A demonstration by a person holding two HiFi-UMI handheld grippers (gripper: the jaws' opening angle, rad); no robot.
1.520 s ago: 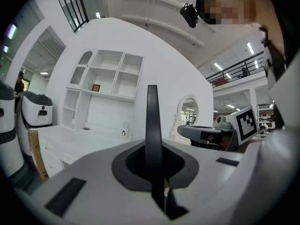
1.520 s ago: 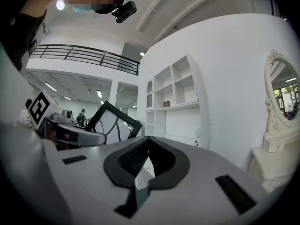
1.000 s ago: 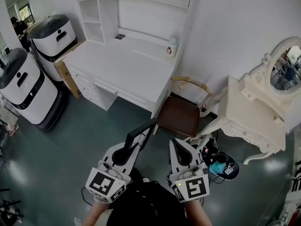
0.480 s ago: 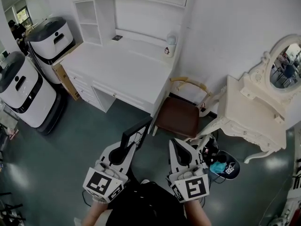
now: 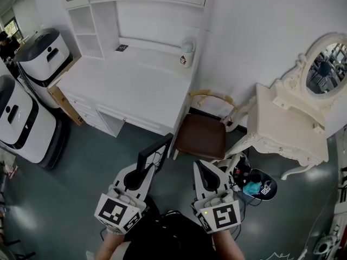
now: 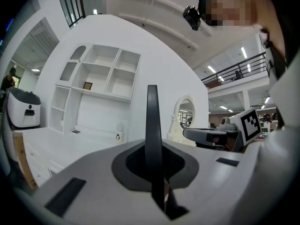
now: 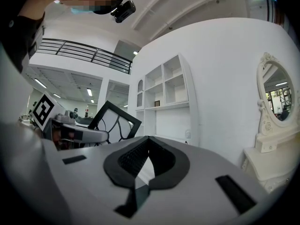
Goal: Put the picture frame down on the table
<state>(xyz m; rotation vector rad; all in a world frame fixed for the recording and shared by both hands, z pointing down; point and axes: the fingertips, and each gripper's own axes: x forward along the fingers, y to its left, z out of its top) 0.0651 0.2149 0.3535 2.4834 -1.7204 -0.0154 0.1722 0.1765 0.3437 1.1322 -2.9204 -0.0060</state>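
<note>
The left gripper (image 5: 142, 170), fingers pinching the black picture frame (image 5: 155, 154), and the right gripper (image 5: 204, 173), fingers pressed together empty, have edged toward the white counter (image 5: 124, 85); the set-down remains ahead.

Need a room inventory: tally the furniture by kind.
Desk: 1
Chair: 1
Dressing table: 1
Total: 3

Matt black picture frame (image 5: 155, 150), smooth white table (image 5: 124, 85).
</note>
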